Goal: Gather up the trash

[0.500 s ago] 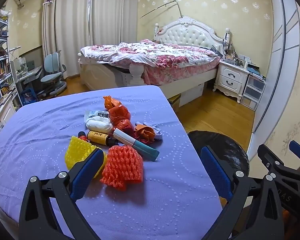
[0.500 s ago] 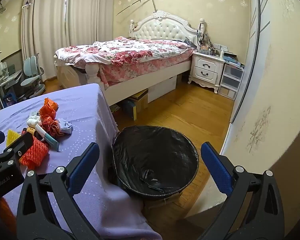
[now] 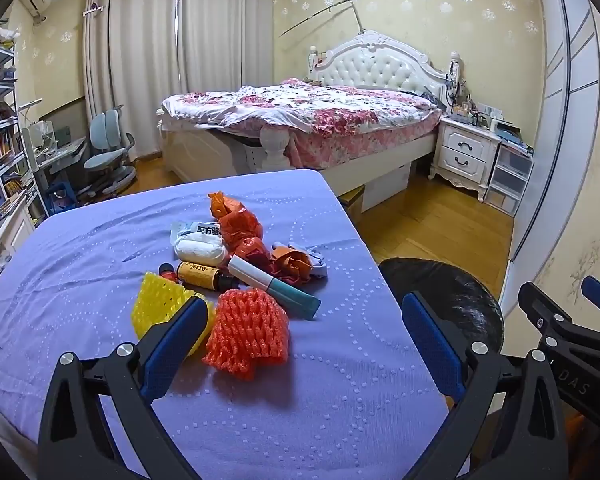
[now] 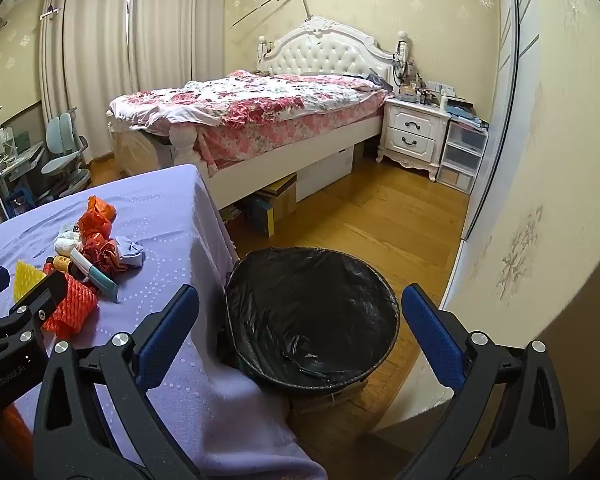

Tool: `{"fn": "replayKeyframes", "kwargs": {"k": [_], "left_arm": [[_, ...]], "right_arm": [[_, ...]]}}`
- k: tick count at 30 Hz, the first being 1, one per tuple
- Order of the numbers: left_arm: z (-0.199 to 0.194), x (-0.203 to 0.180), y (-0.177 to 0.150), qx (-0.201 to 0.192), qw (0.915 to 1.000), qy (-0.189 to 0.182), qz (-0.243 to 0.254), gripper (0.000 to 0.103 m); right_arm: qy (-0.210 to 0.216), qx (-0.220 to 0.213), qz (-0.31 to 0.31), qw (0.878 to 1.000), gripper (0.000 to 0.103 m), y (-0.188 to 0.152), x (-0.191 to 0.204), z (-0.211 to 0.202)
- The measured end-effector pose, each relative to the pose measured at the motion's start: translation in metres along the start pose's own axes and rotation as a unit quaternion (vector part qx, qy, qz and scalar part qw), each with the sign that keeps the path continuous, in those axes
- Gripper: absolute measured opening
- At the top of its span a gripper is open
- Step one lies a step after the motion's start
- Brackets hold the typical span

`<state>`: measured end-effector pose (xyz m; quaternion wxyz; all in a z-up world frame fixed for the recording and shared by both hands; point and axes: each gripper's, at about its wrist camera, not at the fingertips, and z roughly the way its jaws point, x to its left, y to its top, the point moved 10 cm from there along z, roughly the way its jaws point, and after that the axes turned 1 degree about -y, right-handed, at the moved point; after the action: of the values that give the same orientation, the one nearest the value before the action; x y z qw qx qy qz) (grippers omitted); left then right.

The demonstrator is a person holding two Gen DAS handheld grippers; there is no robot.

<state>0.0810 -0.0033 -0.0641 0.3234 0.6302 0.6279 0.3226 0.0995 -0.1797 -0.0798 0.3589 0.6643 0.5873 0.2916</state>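
A heap of trash lies on the purple-clothed table [image 3: 100,248]: an orange foam net [image 3: 247,330], a yellow foam net [image 3: 160,306], a white-and-teal tube [image 3: 274,283], a yellow bottle [image 3: 198,274], a white wad [image 3: 200,249], crumpled orange plastic bags [image 3: 242,229] and a pale blue scrap [image 3: 314,259]. My left gripper [image 3: 304,338] is open, just short of the orange net, nothing between its fingers. A bin with a black liner [image 4: 312,312] stands on the floor beside the table's right edge. My right gripper [image 4: 300,330] hovers open in front of the bin, empty.
A bed [image 3: 300,120] with a floral quilt stands behind the table, a white nightstand [image 3: 464,152] and clear drawers [image 3: 508,176] to its right. A desk chair [image 3: 108,152] and bookshelves [image 3: 4,136] fill the left. Wooden floor [image 4: 380,216] lies between bin, bed and wall.
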Motion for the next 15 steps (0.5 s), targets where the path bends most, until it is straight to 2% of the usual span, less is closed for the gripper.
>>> {"fn": "replayKeyframes", "kwargs": {"k": [15], "left_arm": [[0.0000,0.0056,-0.0023,0.004,1.0000,0.001,-0.005,0.097]], "right_arm": [[0.002,0.004,0.001,1.000,0.099,-0.0061,0.0009,0.0014]]}}
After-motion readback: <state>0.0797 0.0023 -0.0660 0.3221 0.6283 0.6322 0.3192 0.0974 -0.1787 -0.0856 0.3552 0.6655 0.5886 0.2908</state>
